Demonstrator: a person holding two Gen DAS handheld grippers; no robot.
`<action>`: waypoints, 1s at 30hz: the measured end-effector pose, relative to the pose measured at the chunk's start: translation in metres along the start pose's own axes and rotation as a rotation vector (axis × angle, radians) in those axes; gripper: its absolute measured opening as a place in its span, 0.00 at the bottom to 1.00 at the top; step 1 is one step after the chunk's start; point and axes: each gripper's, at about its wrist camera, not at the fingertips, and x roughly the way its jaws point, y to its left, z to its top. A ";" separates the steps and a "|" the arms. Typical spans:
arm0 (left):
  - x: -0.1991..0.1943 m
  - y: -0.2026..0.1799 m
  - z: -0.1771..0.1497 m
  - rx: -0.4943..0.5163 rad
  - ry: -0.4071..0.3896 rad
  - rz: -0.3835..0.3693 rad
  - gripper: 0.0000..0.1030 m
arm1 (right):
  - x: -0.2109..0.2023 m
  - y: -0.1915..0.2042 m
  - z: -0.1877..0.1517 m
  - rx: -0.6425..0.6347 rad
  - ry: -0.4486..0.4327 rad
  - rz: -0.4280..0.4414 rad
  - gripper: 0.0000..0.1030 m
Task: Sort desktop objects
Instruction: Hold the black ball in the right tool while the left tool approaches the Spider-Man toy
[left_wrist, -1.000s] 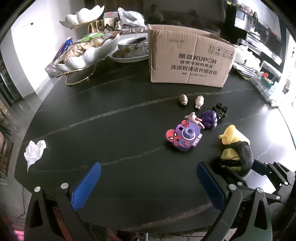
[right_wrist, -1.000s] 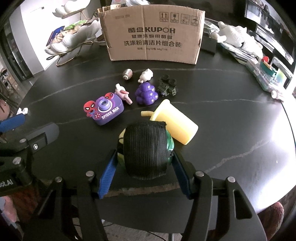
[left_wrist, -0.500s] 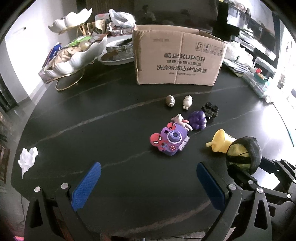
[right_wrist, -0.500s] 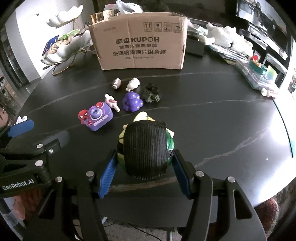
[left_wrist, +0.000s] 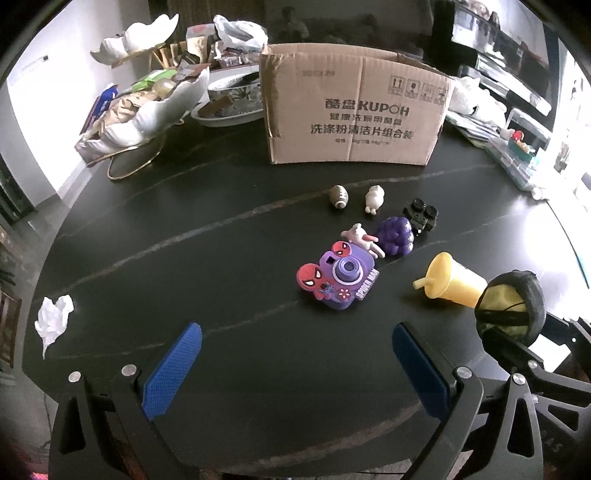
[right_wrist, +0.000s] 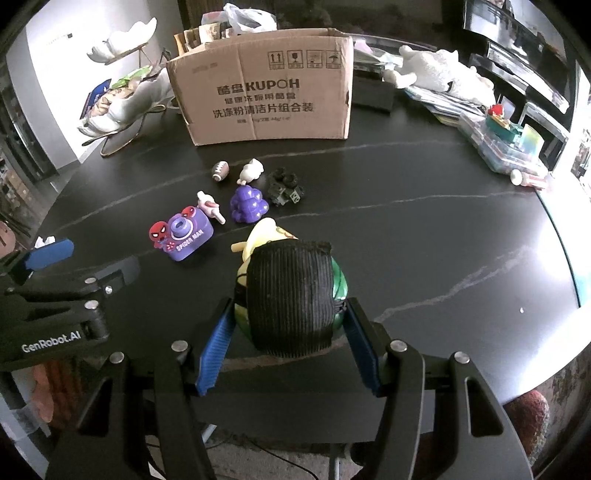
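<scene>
My right gripper (right_wrist: 290, 325) is shut on a round yellow-green toy wrapped in a black ribbed band (right_wrist: 290, 295) and holds it above the black table; the toy also shows in the left wrist view (left_wrist: 511, 308). A yellow toy cup (left_wrist: 452, 282) lies on its side just beyond it. A purple Spider-Man toy camera (left_wrist: 338, 278), a purple grape toy (left_wrist: 396, 235), a pink-white figure (left_wrist: 364, 240), a small football (left_wrist: 338, 196), a white figure (left_wrist: 374, 198) and a black toy (left_wrist: 421, 216) lie mid-table. My left gripper (left_wrist: 295, 369) is open and empty near the front edge.
An open cardboard box (left_wrist: 354, 114) stands behind the toys. White shell-shaped dishes with snacks (left_wrist: 147, 110) stand at the back left. A crumpled tissue (left_wrist: 53, 319) lies at the left edge. Plastic boxes and a plush toy (right_wrist: 443, 70) line the right side.
My right gripper has lifted the wrapped toy up and back from the table. Both cameras have pulled back and risen, so the toys and the box look farther away.
</scene>
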 end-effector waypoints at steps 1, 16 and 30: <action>0.001 -0.001 0.000 0.003 0.002 0.002 0.99 | -0.001 -0.001 0.000 -0.004 0.001 0.005 0.55; 0.000 -0.003 -0.002 0.013 0.006 0.009 0.99 | 0.002 -0.001 -0.004 -0.004 0.023 0.008 0.55; -0.008 -0.034 -0.001 0.075 -0.017 -0.043 0.99 | -0.004 -0.020 -0.010 0.031 0.017 -0.015 0.55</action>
